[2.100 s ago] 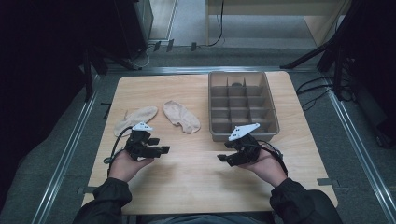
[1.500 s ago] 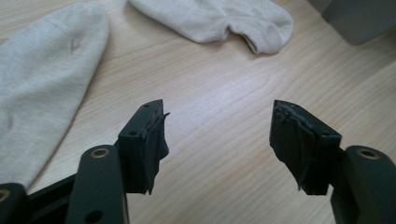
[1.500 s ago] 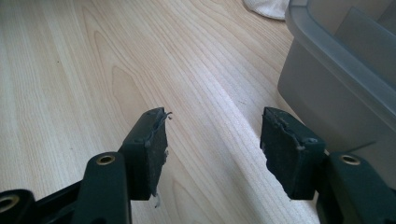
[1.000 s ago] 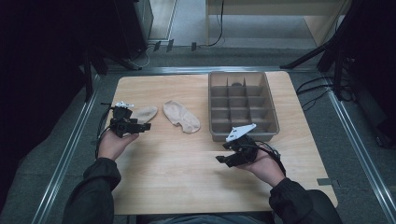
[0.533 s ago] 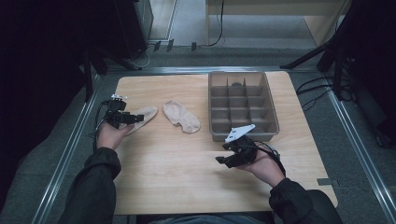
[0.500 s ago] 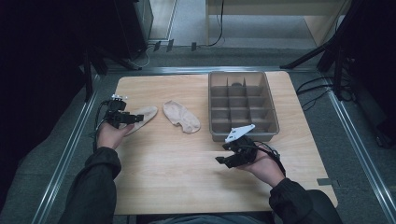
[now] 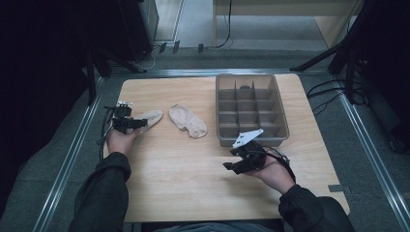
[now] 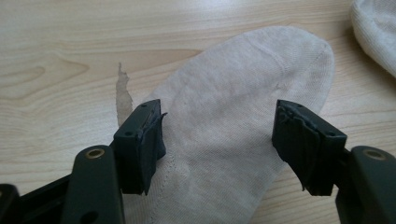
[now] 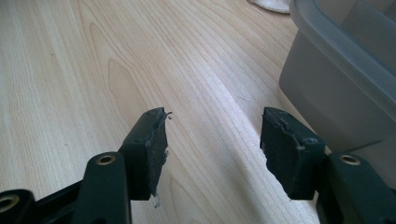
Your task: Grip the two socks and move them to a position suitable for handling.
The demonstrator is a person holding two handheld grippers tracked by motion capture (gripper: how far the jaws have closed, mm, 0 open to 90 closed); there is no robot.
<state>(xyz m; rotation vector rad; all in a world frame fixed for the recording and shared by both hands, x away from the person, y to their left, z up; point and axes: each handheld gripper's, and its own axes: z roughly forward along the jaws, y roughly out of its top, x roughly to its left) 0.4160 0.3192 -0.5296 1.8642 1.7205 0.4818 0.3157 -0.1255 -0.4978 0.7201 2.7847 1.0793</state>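
While jaws just closing slightly, left gripper (image 8: 219, 140) fingers (image 8: 140, 140) apart, straddling beige sock (image 8: 233, 116); right gripper (image 9: 212, 149) fingers spread over bare table (image 9: 70, 70).

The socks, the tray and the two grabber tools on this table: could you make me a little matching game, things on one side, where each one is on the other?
Things:
1. left sock
2. right sock
3. grey divided tray
4. right gripper

Places:
A. far right part of the table
B. lying alone at mid-table
C. between the open fingers of the left gripper
D. held over bare wood just in front of the tray

Pairs: 1-C, 2-B, 3-A, 4-D
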